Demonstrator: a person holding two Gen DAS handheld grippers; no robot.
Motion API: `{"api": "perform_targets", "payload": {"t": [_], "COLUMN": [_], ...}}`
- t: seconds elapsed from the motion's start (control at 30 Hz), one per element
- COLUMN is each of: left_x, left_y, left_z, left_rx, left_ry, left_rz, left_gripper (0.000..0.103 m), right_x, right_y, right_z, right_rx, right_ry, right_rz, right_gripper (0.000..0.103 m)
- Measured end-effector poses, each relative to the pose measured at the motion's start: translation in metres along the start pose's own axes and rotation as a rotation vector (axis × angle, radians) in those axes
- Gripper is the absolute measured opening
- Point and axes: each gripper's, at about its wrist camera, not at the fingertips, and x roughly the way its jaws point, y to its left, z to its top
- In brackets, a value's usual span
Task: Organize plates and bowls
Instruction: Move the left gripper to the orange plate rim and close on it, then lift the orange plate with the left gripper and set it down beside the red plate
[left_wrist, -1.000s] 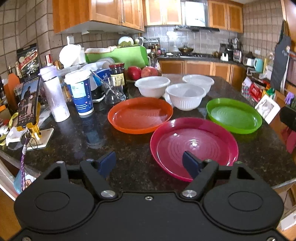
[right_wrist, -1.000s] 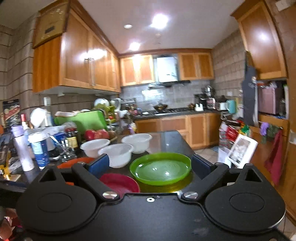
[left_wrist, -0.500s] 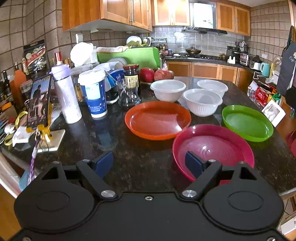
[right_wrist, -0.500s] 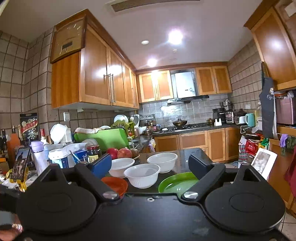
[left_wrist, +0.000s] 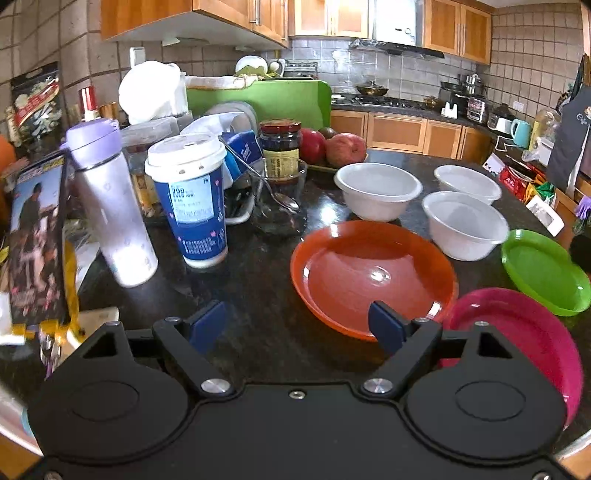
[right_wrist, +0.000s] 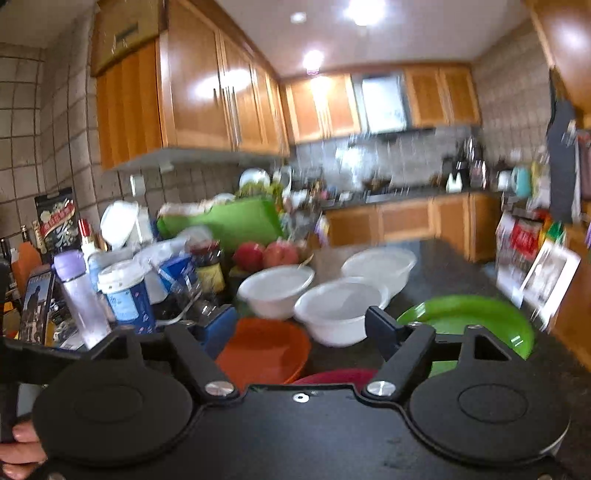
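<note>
On the dark counter lie an orange plate, a magenta plate and a green plate, with three white bowls behind them. My left gripper is open and empty, low over the counter, its right finger at the orange plate's near rim. My right gripper is open and empty, held above the counter's near side. Its blurred view shows the orange plate, the green plate and the bowls.
The counter's left side is crowded: a purple-capped bottle, a blue paper cup, a jar, a glass with a spoon, apples, a green board and a phone on a stand.
My left gripper moved left and forward, from facing the magenta plate to the orange plate's near rim. My right gripper tipped up, then back down, and its view is motion-blurred.
</note>
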Motion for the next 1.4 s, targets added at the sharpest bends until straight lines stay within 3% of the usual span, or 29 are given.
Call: {"api": "perform_targets", "payload": {"t": [0.27,0.37,0.43,0.77,0.9,1.0,1.1,1.23,1.3,1.4], "left_x": [0.034,0.046,0.053,0.081,0.094,0.104,0.112,0.121,0.125,0.129], "left_y": [0.028,0.035,0.037,0.030,0.028,0.026,0.023,0.022,0.022,0.021], "left_z": [0.011,0.015,0.018,0.033,0.038,0.041,0.042,0.042,0.043,0.045], "left_rx": [0.032,0.027,0.047,0.097,0.089,0.094,0.090,0.090,0.089,0.084], "left_ry": [0.036,0.064,0.090,0.144,0.168,0.193,0.223,0.245,0.260,0.267], "left_rz": [-0.083,-0.100,-0.116,-0.143,-0.146,-0.145,-0.150,-0.138,-0.136,-0.137], "left_gripper": [0.085,0.082,0.070,0.066,0.065,0.056,0.053,0.040,0.027,0.024], "right_x": [0.055,0.070,0.080,0.126,0.141,0.150,0.159,0.167,0.170,0.173], "right_y": [0.033,0.034,0.033,0.020,0.011,0.004,-0.001,-0.002,-0.002,-0.001], "right_z": [-0.011,-0.012,-0.012,-0.007,-0.007,-0.009,-0.012,-0.013,-0.014,-0.015], "right_rx": [-0.020,0.001,0.006,-0.010,0.020,0.050,0.069,0.067,0.060,0.067], "right_ry": [0.123,0.161,0.189,0.282,0.328,0.377,0.408,0.417,0.422,0.430], "right_rz": [-0.061,-0.073,-0.080,-0.100,-0.103,-0.107,-0.110,-0.131,-0.135,-0.138], "right_gripper": [0.070,0.070,0.069,0.069,0.063,0.050,0.048,0.041,0.034,0.033]}}
